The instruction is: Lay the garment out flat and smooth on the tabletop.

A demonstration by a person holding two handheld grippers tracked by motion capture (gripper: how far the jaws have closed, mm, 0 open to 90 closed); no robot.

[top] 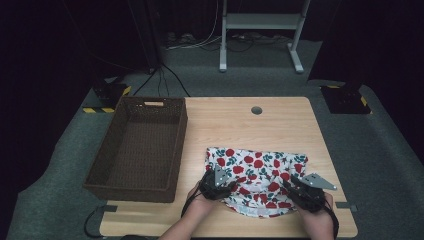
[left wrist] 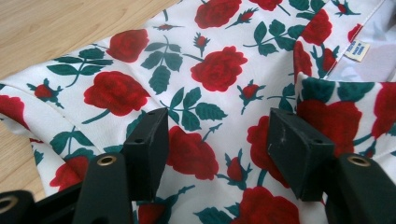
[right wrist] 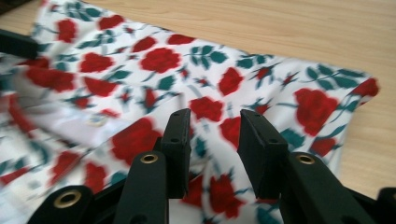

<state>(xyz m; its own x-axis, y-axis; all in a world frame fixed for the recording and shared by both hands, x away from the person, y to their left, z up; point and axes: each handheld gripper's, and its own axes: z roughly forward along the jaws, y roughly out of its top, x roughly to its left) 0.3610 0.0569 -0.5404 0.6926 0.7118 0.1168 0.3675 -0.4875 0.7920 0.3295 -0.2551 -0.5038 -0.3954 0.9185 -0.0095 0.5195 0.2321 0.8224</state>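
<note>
I was in the middle of folding the rose-print garment [top: 255,175], which lay on the near half of the worktop [top: 280,125], just right of the empty wicker basket [top: 137,150]. My left fingers [left wrist: 149,144] stood spread over the cloth, pinching nothing. My right fingers [right wrist: 180,140] were also apart, with cloth below them but not gripped. The garment's long axis ran left to right across the worktop, its open side with the label [left wrist: 357,50] toward me. I judged the next move needed both grippers to pinch an edge evenly
</note>
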